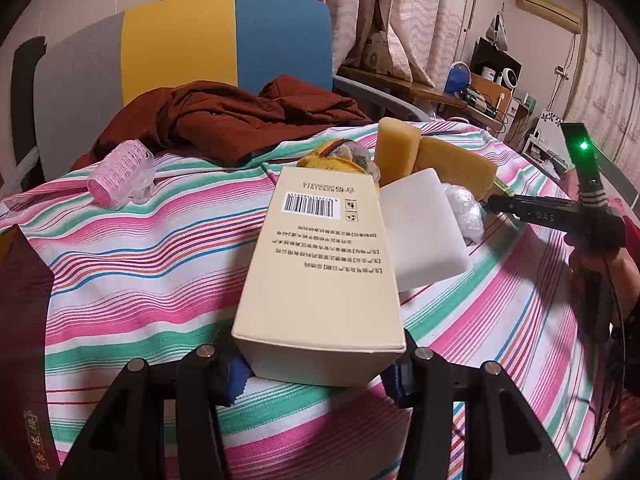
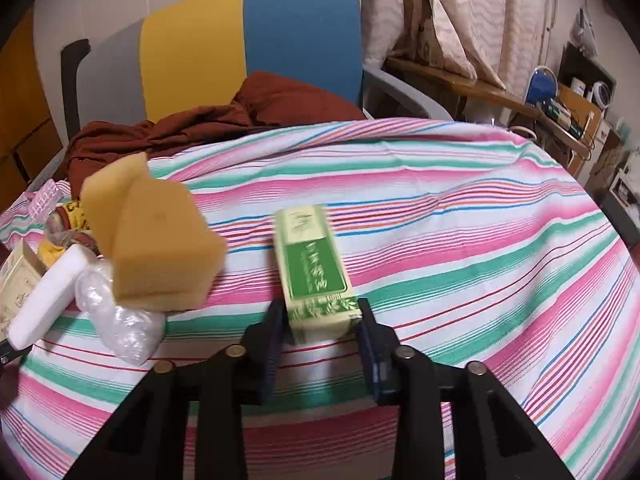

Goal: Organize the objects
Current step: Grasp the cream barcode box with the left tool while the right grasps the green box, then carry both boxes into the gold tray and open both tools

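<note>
A cream box (image 1: pixel 320 264), printed with a barcode, is being gripped at its near end by the left gripper (image 1: pixel 316 364), its length pointing away across the striped cloth (image 1: pixel 132 264). A green box (image 2: pixel 314 268) is being clamped at its near end by the right gripper (image 2: pixel 320 332), around the middle of the cloth. Two yellow sponges (image 2: pixel 152 240) are lying stacked to the left of the green box, touching a white block (image 2: pixel 48 296) and a crumpled clear wrapper (image 2: pixel 120 320). A pink hair roller (image 1: pixel 120 176) is resting near the cloth's far left edge. A brown garment (image 1: pixel 224 120) is being draped over the far edge, in front of a chair (image 1: pixel 224 40).
</note>
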A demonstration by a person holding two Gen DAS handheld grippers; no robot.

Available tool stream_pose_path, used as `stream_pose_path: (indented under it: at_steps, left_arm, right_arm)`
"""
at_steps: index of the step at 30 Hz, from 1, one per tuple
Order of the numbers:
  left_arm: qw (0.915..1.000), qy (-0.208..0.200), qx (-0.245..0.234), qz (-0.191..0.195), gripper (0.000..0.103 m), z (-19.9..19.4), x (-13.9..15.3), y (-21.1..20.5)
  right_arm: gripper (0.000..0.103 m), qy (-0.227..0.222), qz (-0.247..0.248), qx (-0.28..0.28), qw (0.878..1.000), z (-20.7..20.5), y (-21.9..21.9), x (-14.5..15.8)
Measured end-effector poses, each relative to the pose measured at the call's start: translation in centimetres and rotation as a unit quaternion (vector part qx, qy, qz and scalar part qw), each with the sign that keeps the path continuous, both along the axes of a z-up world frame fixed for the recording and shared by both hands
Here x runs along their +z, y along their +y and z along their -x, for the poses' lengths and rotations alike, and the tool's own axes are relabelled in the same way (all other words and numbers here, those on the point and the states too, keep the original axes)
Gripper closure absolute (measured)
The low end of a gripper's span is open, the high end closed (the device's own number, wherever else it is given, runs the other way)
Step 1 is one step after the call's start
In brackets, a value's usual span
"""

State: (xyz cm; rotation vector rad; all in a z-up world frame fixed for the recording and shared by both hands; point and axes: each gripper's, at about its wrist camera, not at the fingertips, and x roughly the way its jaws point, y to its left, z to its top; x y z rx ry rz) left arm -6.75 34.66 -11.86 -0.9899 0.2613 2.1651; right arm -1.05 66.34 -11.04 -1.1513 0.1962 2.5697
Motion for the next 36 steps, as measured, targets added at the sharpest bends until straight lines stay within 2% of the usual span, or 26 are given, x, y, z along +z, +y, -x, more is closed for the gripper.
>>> stream_pose_path:
  at_steps: [5,10,15,22,29,36]
  left_arm:
    - [1.0,0.0,0.0,-0.003,0.051,0.0,0.0,0.0]
    - [1.0,0.0,0.0,-0.005,0.051,0.0,0.0,-0.1]
    - [1.0,0.002,0.001,-0.004,0.051,-0.1,0.1,-0.1]
    - [0.9999,0.003,0.005,-0.011,0.051,-0.6,0.5,-1.0]
    - [0.9996,-0.006,0.012,-0.025,0.052,-2.2,0.7,-3.0]
    - [0.9995,0.006,0.007,-0.03,0.052,-4.5,1.2,-5.0]
  right_arm:
    - [0.07,0.019,-0.026,-0.004,0.999,-1.0,-2.0,0.7]
    - [0.07,0.037,-0.021,-0.011,0.999,-2.5,-3.7,1.2]
    - [0.07,0.056,0.0,-0.045,0.997,-5.0,-5.4,1.3]
    - [0.07,0.078,-0.022,-0.051,0.995,-7.5,-9.7,1.8]
    - [0.07,0.093,0.019,-0.039,0.995,-9.5,-13.2,2.0]
    - [0.07,0.103,0.073,-0.013,0.992,-10.4,-17.9,2.6]
